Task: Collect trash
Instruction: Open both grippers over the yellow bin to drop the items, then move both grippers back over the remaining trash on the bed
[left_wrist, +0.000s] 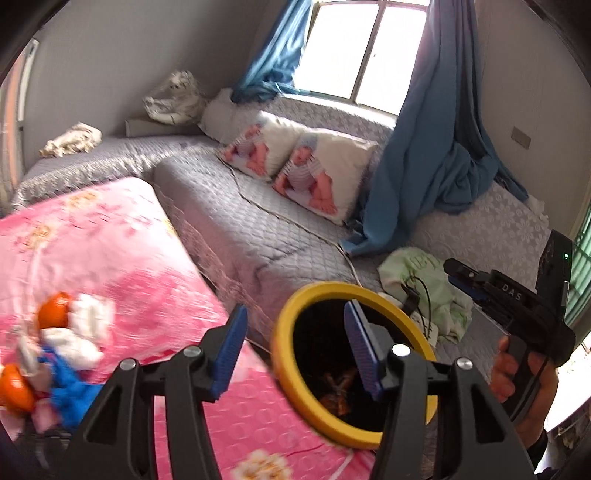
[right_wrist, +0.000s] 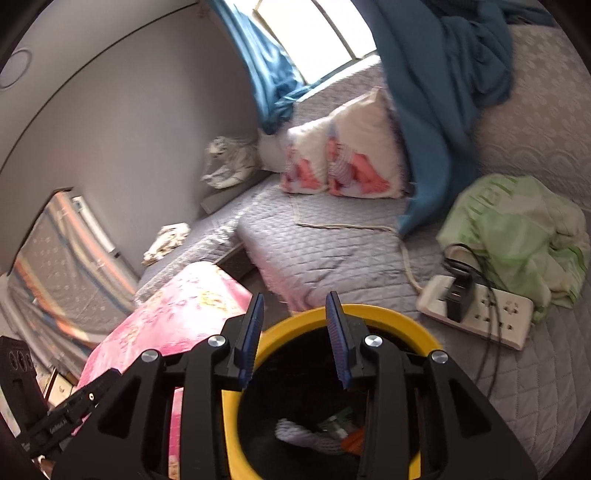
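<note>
Both grippers have their jaws parted with nothing between the pads. Right gripper hangs directly over the bin, a yellow-rimmed container with a dark interior; crumpled white paper and an orange scrap lie at its bottom. Left gripper sits at the bin's left edge, one finger over the opening, the other over the pink cover.

Remaining trash lies on the pink cover, at near left in the left wrist view: orange peel pieces, white tissue wads and a blue wrapper, bunched together and blurred.

Judged step: the next pickup from the pile, which falls to the left gripper as the nearer one. Recommended method:
- Approach from above with jaws fully spread.
- Take one piece at a time; a tissue wad compresses easily and should be pinched at its centre.
- Keep the pads clear of the cover, since the soft fabric may be caught and lifted with the piece.
- Release only once the piece is well inside the rim.

Just beyond the bin, on the grey quilt, lie a power strip with cable and a green cloth; neither reads as trash. Two pillows and blue curtains stand farthest.
</note>
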